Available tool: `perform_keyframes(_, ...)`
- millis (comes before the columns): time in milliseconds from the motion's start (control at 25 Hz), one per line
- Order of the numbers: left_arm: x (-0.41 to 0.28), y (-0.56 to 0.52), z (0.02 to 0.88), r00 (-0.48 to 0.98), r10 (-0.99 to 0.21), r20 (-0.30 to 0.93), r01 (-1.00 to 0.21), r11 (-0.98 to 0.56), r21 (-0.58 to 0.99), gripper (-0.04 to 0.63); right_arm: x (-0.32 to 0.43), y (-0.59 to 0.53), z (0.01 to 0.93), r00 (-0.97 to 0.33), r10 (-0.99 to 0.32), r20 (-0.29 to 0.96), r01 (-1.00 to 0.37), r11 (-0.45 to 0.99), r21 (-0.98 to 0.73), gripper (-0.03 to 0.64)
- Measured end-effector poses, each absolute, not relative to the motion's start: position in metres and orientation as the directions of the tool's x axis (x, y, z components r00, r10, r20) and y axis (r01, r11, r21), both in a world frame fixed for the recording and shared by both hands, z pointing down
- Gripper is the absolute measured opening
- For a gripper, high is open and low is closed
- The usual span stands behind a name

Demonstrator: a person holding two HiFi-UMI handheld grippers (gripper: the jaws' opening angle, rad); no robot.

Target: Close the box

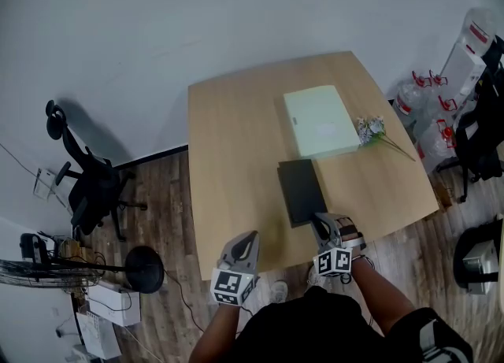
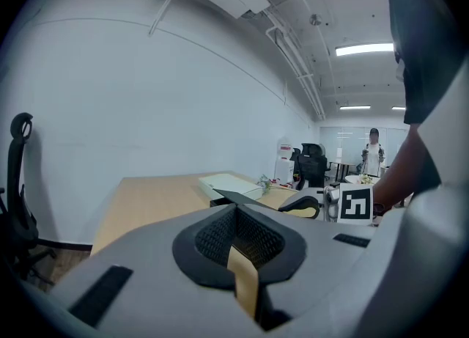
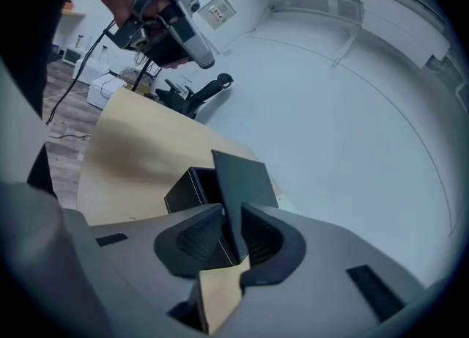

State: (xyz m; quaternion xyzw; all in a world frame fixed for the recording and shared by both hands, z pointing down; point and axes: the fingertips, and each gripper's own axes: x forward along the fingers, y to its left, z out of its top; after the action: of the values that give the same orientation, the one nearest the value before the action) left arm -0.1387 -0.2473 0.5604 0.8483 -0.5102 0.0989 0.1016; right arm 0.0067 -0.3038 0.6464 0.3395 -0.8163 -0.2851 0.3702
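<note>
A black box (image 1: 302, 188) lies on the wooden table (image 1: 228, 141) near its front edge. In the right gripper view its thin black lid (image 3: 245, 182) stands up over the open box body (image 3: 189, 191), edge-on between my jaws. My right gripper (image 1: 321, 220) is at the box's near end, shut on that lid (image 3: 233, 215). My left gripper (image 1: 250, 237) hovers at the table's front edge, left of the box and apart from it. Its jaws are shut with nothing between them (image 2: 236, 208). In the left gripper view the raised lid (image 2: 236, 196) shows ahead.
A pale green flat box (image 1: 321, 121) lies beyond the black box, with a small bunch of flowers (image 1: 372, 127) at its right. A black office chair (image 1: 90, 180) stands left of the table. Water bottles (image 1: 441, 101) and another chair are at the right.
</note>
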Motion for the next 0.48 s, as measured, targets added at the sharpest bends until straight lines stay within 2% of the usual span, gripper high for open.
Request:
perform_keyframes(80, -0.138, -0.247, 0.562, 0.460, -0.844, 0.275, -0.885, -0.461, 0.065, 0.015, 0.006, -0.300, 0.640, -0.519, -0.757, 0.397, -0.367, 0.617, 0.696, 0.176)
perform_keyframes(280, -0.133, -0.247, 0.567, 0.474, -0.835, 0.279, -0.877, -0.476, 0.064, 0.015, 0.004, -0.295, 0.616, -0.549, -0.763, 0.341, -0.473, 0.620, 0.626, 0.181)
perform_keyframes(480, -0.125, -0.253, 0.564, 0.490, -0.828, 0.273, -0.868, -0.494, 0.061, 0.015, 0.014, -0.307, 0.577, -0.557, -0.783, 0.277, -0.708, 0.622, 0.336, 0.170)
